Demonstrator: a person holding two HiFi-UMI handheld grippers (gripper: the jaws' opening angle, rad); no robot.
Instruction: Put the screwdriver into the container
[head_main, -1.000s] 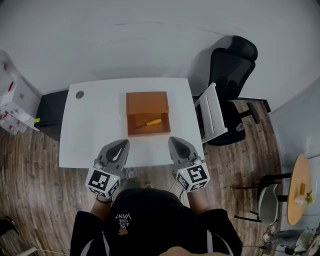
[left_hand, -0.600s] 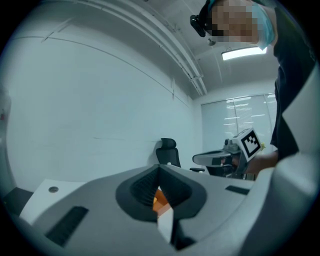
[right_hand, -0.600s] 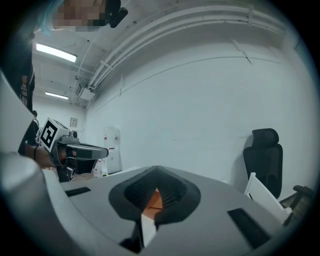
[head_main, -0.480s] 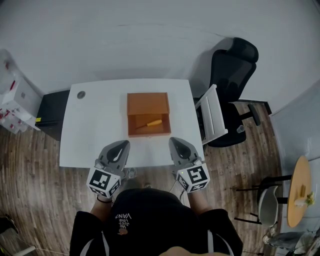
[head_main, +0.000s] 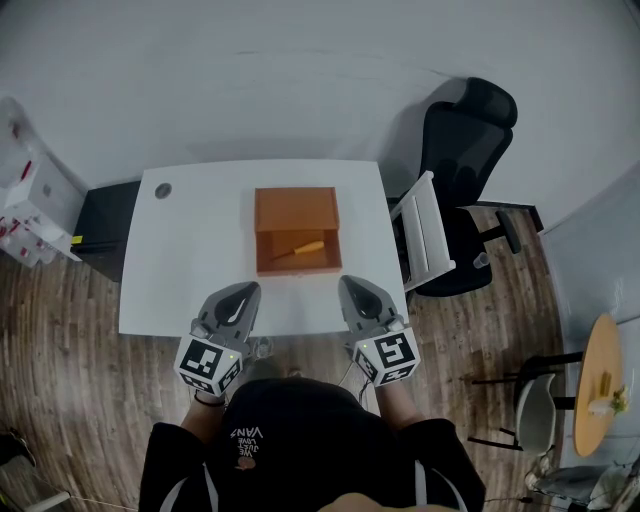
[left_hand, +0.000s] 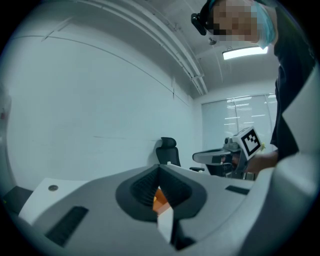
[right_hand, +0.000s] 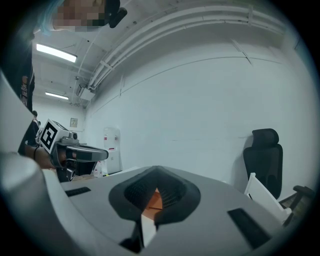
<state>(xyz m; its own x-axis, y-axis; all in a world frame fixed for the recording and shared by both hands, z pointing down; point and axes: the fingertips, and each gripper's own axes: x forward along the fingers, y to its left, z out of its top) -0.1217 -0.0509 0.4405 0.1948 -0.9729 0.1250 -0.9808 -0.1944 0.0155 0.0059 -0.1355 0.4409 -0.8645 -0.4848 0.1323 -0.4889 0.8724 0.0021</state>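
An orange-brown container (head_main: 296, 209) stands open in the middle of the white table (head_main: 190, 260). A screwdriver (head_main: 297, 248) with a yellow-orange handle lies inside it, slanted. My left gripper (head_main: 240, 291) and right gripper (head_main: 352, 284) hover side by side over the table's near edge, short of the container, both shut and holding nothing. In the left gripper view the jaws (left_hand: 159, 168) meet, and a sliver of the orange container (left_hand: 159, 199) shows under them. The right gripper view shows the same: jaws (right_hand: 156, 170) together, the container (right_hand: 152, 200) below.
A small grey disc (head_main: 163, 190) lies at the table's far left corner. A black office chair (head_main: 465, 150) and a white folding chair (head_main: 420, 235) stand right of the table. A black cabinet (head_main: 100, 225) sits at its left; a round wooden side table (head_main: 598, 380) at far right.
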